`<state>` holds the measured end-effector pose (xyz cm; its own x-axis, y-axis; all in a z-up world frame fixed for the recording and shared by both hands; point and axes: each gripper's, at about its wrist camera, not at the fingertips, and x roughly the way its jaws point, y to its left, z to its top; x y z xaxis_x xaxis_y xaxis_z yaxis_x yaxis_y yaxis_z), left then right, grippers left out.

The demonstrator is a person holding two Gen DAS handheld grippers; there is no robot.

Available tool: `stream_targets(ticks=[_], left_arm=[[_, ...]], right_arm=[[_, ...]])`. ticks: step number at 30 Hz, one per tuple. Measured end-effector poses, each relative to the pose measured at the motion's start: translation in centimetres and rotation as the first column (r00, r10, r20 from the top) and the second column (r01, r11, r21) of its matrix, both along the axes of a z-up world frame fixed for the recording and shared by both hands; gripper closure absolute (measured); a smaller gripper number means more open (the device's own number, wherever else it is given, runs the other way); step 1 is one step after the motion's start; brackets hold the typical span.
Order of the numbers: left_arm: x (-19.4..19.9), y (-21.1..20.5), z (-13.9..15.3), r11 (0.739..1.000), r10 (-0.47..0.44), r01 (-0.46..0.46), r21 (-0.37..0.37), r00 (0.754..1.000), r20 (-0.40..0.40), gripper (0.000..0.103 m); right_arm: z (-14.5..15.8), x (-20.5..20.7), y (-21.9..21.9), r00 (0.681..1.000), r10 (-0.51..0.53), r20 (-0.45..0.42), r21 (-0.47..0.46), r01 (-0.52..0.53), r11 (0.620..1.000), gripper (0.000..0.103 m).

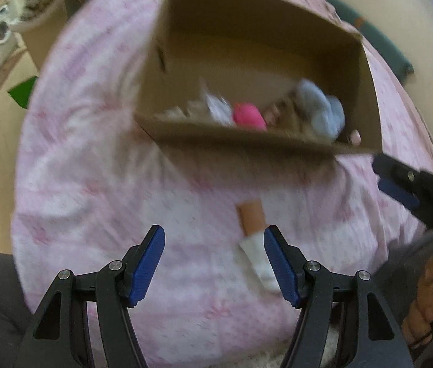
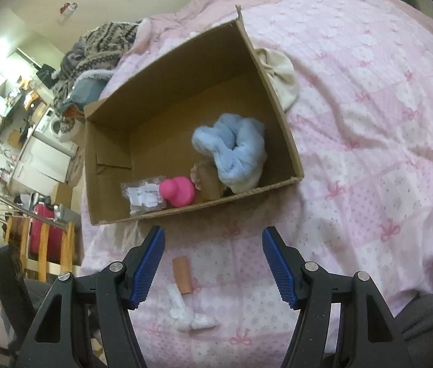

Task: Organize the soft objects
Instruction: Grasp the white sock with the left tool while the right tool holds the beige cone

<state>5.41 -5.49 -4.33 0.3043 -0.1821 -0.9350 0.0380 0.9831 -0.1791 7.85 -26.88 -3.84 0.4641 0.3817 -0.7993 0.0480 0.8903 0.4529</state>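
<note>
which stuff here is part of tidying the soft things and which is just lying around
Part of the job:
cardboard box
blue fluffy item in the box
pink plush in the box
tan and white sock on the bed
cream cloth beside the box

Lying about:
patterned knit
pink bedspread
washing machine

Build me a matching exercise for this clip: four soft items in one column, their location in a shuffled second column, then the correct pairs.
Items:
1. light blue fluffy bundle
2. pink plush toy
3. cream cloth
4. tan and white sock

Places:
A. on the bedspread in front of the cardboard box, between the open right gripper fingers in view
B. inside the box, by its right wall
C. outside the box, against its right wall
D. inside the box, near its front wall

Pairs: 1-B, 2-D, 3-C, 4-A
</note>
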Motion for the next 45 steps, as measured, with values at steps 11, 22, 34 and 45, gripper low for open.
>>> stream_targets(ticks=[11,22,34,45], left_arm=[[-0.9,-6.7,-4.5,0.980,-0.201,0.200,-0.018,0.968,-0.151,0.039],[-2.3,-6.3,-1.6,0.965,-0.263,0.261,-0.036,0.962,-0.076,0.078],[0.0,2.9,1.0,0.988,0.101,-0.102,0.119,0.995,0.012,0.078],[1.3,3.4,-1.0,0.976,0.136,-0.130,0.177,0.990,-0.021,0.078]], right_arm=[[-2.2,0.5,0.3,0.995,0.005,-0.099,-0.040,-0.009,0.999,0.033],[-2.4,0.8,0.8,0.993,0.022,-0.115,-0.040,-0.027,0.999,0.033],[-5.6,1.6,5.9,0.935,0.241,-0.258,0.081,-0.228,0.970,0.043],[-8.2,0.8,13.1,0.904,0.332,-0.268,-0.270,-0.402,0.875,0.052]])
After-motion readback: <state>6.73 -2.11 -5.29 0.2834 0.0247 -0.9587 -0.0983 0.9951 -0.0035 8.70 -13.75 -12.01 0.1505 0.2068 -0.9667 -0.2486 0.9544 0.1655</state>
